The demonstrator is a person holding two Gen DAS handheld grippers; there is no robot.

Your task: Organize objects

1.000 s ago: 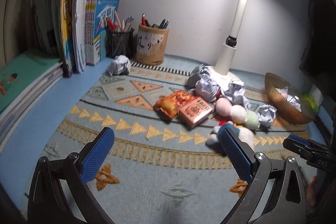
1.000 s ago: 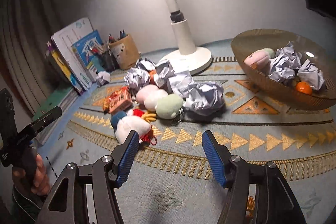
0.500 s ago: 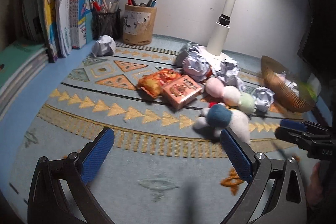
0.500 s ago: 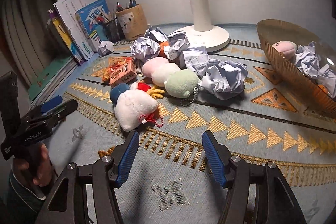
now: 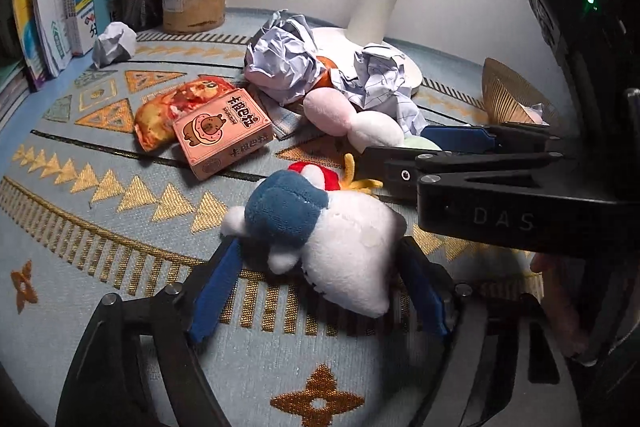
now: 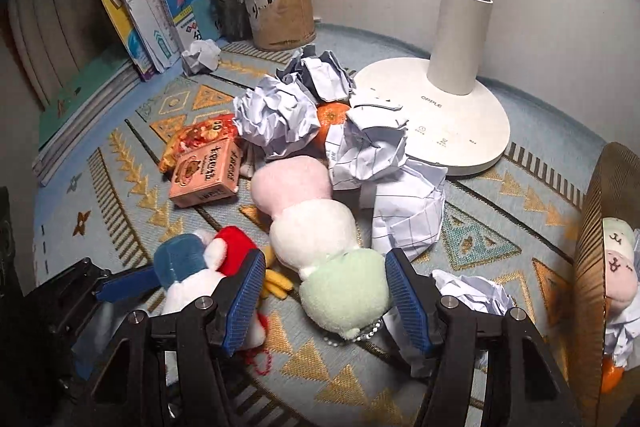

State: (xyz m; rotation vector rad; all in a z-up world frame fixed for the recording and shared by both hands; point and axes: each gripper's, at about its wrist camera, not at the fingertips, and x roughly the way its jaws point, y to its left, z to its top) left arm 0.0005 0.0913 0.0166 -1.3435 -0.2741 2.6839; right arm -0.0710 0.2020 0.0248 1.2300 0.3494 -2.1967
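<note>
Straddling the white plush duck, the left claw has its blue fingers spread on either side of the toy's body, not yet pinching. The right claw is likewise spread around the green end of the three-ball plush, its pads close to the fabric. Both toys lie on the patterned mat over the tabletop, beside crumpled paper balls and a pink snack box. To grip well, each claw should close across the fattest part of its toy, low enough to catch the stuffing rather than loose fuzz. The woven basket at the right looks a likely destination.
</note>
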